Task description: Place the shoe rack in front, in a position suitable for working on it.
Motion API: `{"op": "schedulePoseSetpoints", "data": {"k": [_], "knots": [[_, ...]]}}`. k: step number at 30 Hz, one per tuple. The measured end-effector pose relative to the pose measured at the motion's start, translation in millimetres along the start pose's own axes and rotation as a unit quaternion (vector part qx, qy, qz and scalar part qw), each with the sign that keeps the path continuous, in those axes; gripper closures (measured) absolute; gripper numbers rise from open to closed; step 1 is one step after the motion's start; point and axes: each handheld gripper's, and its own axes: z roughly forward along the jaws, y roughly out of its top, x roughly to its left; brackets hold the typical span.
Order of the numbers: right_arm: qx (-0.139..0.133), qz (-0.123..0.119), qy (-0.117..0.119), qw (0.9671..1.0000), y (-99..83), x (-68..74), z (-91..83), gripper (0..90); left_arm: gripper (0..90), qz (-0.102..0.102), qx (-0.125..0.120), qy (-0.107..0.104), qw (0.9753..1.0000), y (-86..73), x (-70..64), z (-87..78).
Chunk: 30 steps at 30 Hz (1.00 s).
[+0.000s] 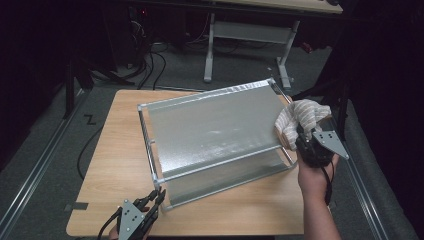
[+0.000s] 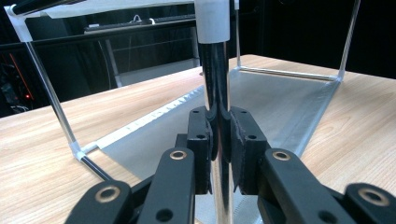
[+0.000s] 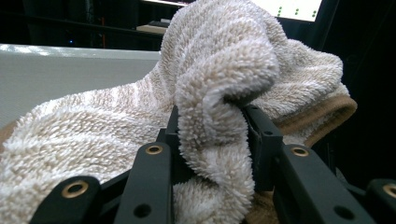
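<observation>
Your way across the light wooden table (image 1: 115, 150) is blocked mid-table by the silver metal-framed rack with grey fabric shelves (image 1: 215, 132); bare wood runs along its left side and near edge.

Fluffy, fuzzy cloth is seen on the towel (image 3: 140, 121), glossy polished metal on the rack post (image 2: 218, 84), matt wood grain on the surface (image 1: 120, 150).

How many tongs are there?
2. The left tongs pinch the rack's near-left post; the right tongs hold a towel at the rack's right end.
</observation>
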Motion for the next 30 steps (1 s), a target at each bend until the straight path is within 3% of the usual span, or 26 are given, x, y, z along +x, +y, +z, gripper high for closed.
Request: {"op": "schedulePoseSetpoints", "data": {"k": [8,16,17,18,30], "knots": [[-0.003,-0.013,0.023,0.9996,1.4,22.8,-6.2,66.7,79.4,0.001,-0.003,-0.006,1.0000,1.5,-7.4,6.4],[-0.015,-0.032,0.065,0.9973,3.1,66.5,-16.1,67.2,79.3,0.005,0.001,-0.018,0.9998,6.1,-17.4,19.4],[-0.015,-0.032,0.065,0.9973,3.1,66.5,-16.1,67.2,79.3,0.005,0.001,-0.018,0.9998,6.1,-17.4,19.4],[-0.018,-0.035,0.080,0.9960,3.7,79.8,-19.1,67.2,79.2,0.010,0.003,-0.024,0.9997,7.7,-20.6,23.1],[-0.037,-0.061,0.151,0.9860,6.1,145.7,-43.0,67.2,79.2,0.010,-0.005,-0.044,0.9990,11.4,-37.6,40.4]]}}
